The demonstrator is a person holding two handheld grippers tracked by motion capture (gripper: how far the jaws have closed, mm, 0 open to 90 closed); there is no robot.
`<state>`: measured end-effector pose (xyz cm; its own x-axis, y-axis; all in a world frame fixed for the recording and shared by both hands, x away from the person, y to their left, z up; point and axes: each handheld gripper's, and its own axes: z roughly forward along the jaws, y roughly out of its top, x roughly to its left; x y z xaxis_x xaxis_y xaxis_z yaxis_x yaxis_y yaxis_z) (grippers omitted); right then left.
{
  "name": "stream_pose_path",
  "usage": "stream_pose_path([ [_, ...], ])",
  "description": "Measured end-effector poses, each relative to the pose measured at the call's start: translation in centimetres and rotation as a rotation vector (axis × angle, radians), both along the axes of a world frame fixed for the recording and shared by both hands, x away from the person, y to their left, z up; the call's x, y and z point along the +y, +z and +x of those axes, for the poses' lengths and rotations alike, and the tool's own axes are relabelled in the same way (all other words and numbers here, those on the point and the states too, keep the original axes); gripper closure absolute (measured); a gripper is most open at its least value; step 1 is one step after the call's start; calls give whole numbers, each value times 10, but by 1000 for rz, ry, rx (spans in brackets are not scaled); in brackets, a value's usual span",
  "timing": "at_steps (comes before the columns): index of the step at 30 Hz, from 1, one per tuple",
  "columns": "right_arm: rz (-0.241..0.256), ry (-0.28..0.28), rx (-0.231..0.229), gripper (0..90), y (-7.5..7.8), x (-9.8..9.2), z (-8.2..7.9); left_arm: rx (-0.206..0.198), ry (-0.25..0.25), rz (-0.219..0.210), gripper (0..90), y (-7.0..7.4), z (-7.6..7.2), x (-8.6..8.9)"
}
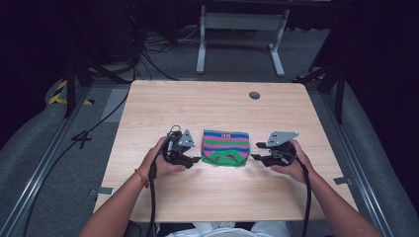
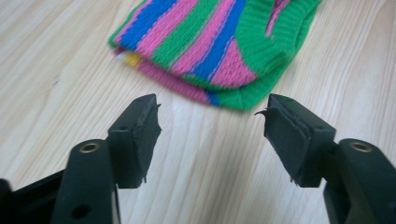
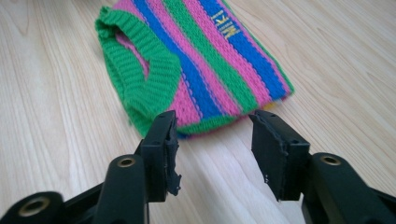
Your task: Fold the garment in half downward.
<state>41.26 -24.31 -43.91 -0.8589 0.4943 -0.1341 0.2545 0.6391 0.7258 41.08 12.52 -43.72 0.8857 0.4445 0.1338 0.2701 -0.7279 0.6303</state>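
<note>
A small knitted garment [image 1: 225, 147] with pink, green and blue stripes and a green neck band lies flat in the middle of the wooden table [image 1: 212, 108]. My left gripper [image 1: 196, 159] rests on the table just left of it, open, jaws pointing at its near left corner. My right gripper [image 1: 257, 151] rests just right of it, open as well. In the left gripper view the garment [image 2: 215, 46] lies a short way ahead of the empty gripper [image 2: 208, 119]. In the right gripper view the garment's [image 3: 201, 60] edge sits just ahead of the open gripper [image 3: 212, 135].
A round grommet hole [image 1: 254, 95] sits near the table's far edge. Beyond the table stand a white frame [image 1: 242, 34] and loose cables [image 1: 148, 54] on the grey floor. Metal rails [image 1: 44, 163] run along both sides.
</note>
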Motion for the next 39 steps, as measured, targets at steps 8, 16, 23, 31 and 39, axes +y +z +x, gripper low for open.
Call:
stream_pose_path([
  [8, -31, -71, -17, 487, 8, -33, -17, -20, 44, 39, 315, 8, -18, 25],
  [16, -30, -109, -25, 461, 7, -57, -29, -8, 120, 18, 260, 4, -30, 50],
  [23, -28, -152, 2, 406, -3, -80, -39, -8, 143, 66, 248, -7, -40, 65],
  [31, -59, -217, 2, 392, -18, -105, -52, 15, 152, 48, 247, -16, -51, 83],
  [39, -16, -326, 39, 360, -36, -141, -66, 34, 174, 54, 246, -24, -62, 110],
])
